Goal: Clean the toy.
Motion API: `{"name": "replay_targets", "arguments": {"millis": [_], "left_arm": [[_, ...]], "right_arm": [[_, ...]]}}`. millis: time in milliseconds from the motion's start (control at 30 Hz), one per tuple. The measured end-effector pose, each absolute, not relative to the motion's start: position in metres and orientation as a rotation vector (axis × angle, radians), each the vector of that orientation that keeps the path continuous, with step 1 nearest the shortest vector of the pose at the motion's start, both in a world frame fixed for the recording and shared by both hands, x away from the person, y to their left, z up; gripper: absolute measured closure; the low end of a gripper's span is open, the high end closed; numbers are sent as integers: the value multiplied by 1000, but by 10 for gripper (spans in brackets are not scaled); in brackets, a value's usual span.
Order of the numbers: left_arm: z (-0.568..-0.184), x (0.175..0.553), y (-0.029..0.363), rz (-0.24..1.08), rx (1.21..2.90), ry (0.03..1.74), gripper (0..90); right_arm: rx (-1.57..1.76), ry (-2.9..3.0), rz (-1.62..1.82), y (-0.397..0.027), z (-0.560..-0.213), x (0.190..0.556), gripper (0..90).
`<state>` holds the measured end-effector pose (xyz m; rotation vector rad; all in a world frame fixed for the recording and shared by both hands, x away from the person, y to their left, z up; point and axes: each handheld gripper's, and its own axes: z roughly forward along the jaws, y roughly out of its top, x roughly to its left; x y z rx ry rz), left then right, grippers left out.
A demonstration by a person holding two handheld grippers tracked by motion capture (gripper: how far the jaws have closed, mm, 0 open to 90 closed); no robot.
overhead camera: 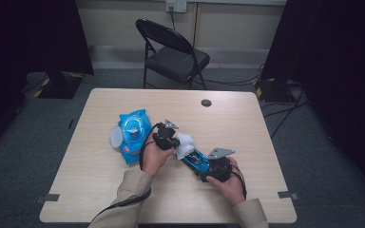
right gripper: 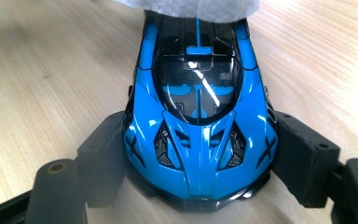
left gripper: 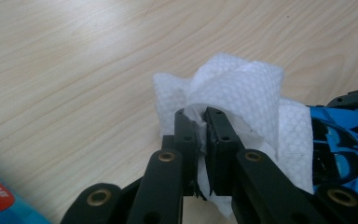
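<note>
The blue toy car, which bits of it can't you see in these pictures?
- Far end of the blue toy car: right gripper view, covered by the white wipe.
- Its sides and wheels: right gripper view, behind the right tongs clamping it.
- Most of the car: left gripper view, behind the wipe and cut by the right edge.
- Print on the blue wipe pack: high view, too small.

both forearms come in from the bottom of the high view. the left tool point(overhead camera: 170, 135) sits in a curled hand, its jaws pinched nearly together. the right tool point(overhead camera: 208, 165), low and angled toward it, has jaws spread wide.
</note>
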<state>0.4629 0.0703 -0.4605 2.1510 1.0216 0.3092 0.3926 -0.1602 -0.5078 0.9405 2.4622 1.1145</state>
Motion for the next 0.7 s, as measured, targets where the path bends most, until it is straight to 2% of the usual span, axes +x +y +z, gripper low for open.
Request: {"name": "replay_targets", "arguments": {"millis": [333,700], "left_arm": [[-457,465,90,370,2162,1088,847],[-438,454,103,343,2079,1074,848]], "right_arm": [[941,2462,1114,-160,-508,393,260],[942,2461,1115,-160,-508,393,261]]}}
